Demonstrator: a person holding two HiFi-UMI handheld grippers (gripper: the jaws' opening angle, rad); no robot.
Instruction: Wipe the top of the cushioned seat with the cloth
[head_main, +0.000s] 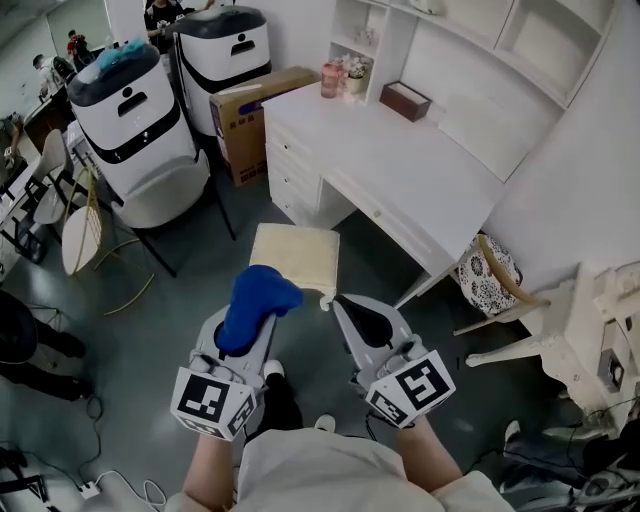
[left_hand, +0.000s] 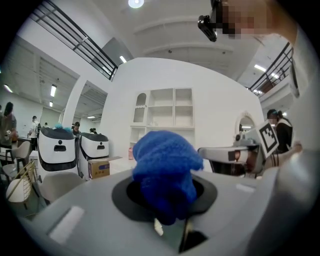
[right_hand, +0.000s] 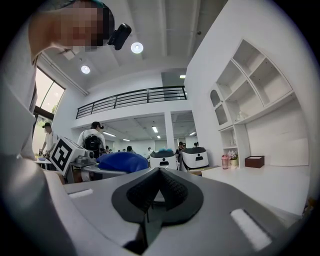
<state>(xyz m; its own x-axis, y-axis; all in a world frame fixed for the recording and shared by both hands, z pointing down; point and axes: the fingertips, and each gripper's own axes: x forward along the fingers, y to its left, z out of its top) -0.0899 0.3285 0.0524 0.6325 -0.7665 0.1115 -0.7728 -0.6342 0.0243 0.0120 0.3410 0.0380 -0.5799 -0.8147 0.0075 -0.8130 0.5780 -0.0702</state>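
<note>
One blue cloth (head_main: 262, 292) is bunched in the left gripper (head_main: 256, 322), whose jaws clamp it. The right gripper (head_main: 341, 303) holds nothing, its jaws pressed together. Both hover just short of the single cream cushioned seat (head_main: 295, 258), which lies at their 12 o'clock. Two white wheeled machines (head_main: 135, 130) stand at 10 o'clock, one cardboard box (head_main: 262, 115) beside them.
</note>
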